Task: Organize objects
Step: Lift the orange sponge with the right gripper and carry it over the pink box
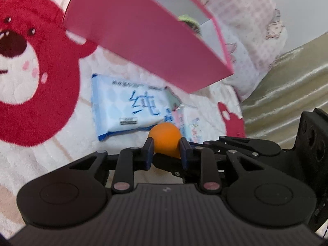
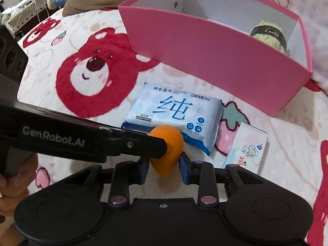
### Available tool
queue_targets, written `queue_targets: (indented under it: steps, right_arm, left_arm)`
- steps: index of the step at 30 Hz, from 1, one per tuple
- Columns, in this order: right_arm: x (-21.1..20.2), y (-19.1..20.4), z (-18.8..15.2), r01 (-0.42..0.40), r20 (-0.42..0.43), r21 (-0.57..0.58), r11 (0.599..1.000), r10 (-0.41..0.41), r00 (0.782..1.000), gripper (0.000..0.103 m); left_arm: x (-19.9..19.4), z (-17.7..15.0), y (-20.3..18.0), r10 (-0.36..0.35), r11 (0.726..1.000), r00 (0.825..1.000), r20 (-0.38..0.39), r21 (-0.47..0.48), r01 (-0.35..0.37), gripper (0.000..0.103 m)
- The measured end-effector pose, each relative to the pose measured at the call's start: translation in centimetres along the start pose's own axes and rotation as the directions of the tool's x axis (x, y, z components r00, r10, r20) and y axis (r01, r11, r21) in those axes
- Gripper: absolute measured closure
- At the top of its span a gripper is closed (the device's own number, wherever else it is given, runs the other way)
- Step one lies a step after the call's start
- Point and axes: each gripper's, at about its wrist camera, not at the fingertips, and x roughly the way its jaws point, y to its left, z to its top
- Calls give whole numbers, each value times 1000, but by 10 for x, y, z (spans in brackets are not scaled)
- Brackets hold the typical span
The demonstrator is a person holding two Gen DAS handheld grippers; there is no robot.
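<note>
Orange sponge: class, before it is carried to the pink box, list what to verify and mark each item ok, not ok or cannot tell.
1. Left tongs shut on the orange sponge: ok.
2. Right tongs also shut on the sponge's pointed end: ok, but one must let go first.
3. Sponge clear of the wipes pack: cannot tell.
4. Pink box open at the top: ok.
5. Space in the box beside the green yarn: ok.
</note>
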Motion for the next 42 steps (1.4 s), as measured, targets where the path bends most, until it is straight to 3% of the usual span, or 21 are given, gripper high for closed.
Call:
queue_targets:
  steps: [3, 6, 18, 25, 36, 42]
  right_arm:
    - [-14, 12, 3, 55, 51, -35, 998, -53, 997, 67]
    - [-24, 17, 5, 55, 83, -25, 998, -53, 995, 67]
    - [-47, 30, -1, 10, 103, 39, 999, -14, 995, 67]
    - [-77, 41, -6, 14, 186, 48, 999, -23, 982, 67]
    - [-111, 47, -1, 27, 195, 90, 996, -44, 980, 66]
    - [-125, 41, 9, -16, 238, 116, 993, -12, 971, 65]
  left_arm:
    - [-13, 0, -11, 0, 1000, 999, 47, 29, -1, 77]
    - [-23, 2, -16, 9, 1000, 998, 57, 27, -11, 77]
    - [-49, 0, -43, 88, 989, 996, 4, 118, -88, 77]
    - [-75, 5, -77, 125, 971, 992, 3, 206, -123, 77]
    - [-91, 15, -106, 146, 967, 989, -4, 212, -142, 76]
    - [-102, 30, -121, 155, 962, 988, 6, 228, -153, 76]
